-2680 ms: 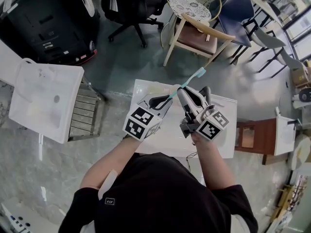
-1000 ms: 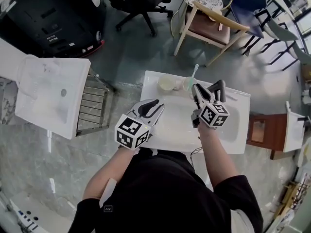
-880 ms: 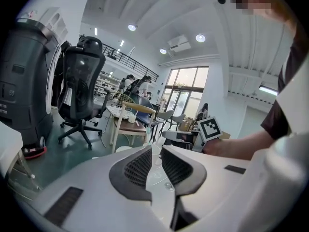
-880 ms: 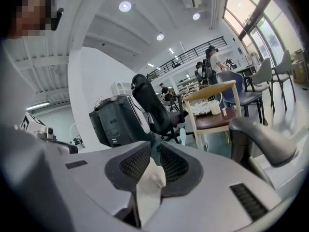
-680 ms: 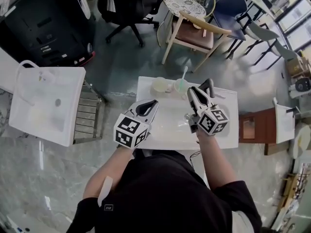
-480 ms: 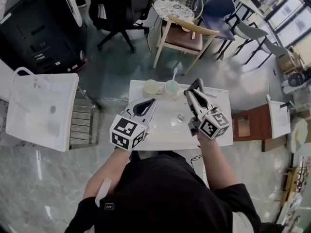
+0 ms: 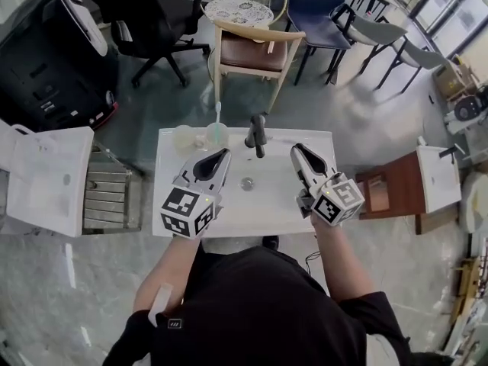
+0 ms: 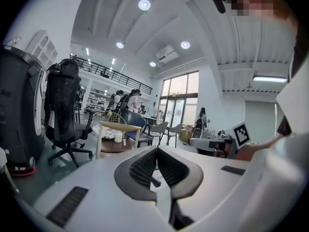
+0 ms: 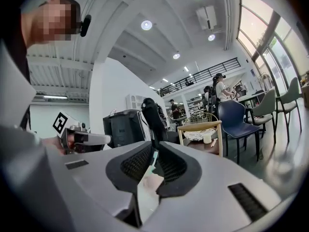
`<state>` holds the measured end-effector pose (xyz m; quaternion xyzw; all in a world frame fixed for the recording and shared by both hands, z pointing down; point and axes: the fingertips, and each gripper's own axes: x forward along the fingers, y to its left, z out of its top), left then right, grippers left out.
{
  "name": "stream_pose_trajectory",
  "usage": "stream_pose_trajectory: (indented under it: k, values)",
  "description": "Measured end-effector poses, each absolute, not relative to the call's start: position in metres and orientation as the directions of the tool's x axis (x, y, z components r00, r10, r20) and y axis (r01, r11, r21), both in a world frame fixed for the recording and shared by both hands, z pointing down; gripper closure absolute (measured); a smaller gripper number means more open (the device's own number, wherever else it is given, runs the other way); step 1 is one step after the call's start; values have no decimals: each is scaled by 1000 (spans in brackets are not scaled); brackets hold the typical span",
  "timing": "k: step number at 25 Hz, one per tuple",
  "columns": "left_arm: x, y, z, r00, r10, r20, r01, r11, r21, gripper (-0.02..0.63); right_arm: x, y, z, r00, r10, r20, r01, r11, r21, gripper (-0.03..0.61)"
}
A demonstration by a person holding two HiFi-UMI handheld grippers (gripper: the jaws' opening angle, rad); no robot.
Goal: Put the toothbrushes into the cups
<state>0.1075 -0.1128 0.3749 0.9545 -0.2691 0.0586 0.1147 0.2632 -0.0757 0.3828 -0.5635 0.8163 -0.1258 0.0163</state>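
Observation:
On the white washbasin top point(image 7: 305, 139), at its far left, stands a pale green cup point(image 7: 217, 135) with a teal-and-white toothbrush point(image 7: 217, 113) upright in it. A yellowish cup point(image 7: 183, 137) stands just left of it, and I see nothing in it. My left gripper point(image 7: 222, 155) point(image 8: 156, 148) hovers over the basin's near left; its jaws have just been closing and are shut with nothing between them. My right gripper point(image 7: 298, 152) point(image 9: 155, 147) hovers over the near right, shut and holding nothing. Both are well back from the cups.
A black tap point(image 7: 257, 134) rises at the basin's far middle, and a drain point(image 7: 246, 182) lies in the bowl. Beyond stand a wooden chair point(image 7: 252, 48), a black office chair point(image 7: 152, 14) and blue chairs point(image 7: 320, 6). A second white basin point(image 7: 38, 178) is at left, a wooden stand point(image 7: 377, 193) at right.
Both grippers have pulled back from the cups toward me and risen. The left jaws went from open to shut, and the right jaws closed too. The toothbrush stays in the green cup.

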Motion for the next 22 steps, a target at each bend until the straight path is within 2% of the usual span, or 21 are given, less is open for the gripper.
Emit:
stream_pose_trajectory:
  k: [4, 8, 15, 22]
  values:
    - [176, -101, 381, 817, -546, 183, -575, -797, 185, 598, 344, -47, 398, -423, -890, 168, -900, 392, -188, 517]
    - [200, -90, 379, 780, -593, 201, -625, -760, 178, 597, 388, -32, 420, -452, -863, 223, -886, 407, -220, 517]
    - [247, -66, 388, 811, -542, 221, -579, -796, 174, 598, 413, -49, 447, -456, -845, 278, -889, 416, -193, 517]
    - [276, -68, 398, 842, -495, 212, -533, -823, 194, 598, 402, -90, 479, -498, -780, 378, -867, 462, -188, 517]
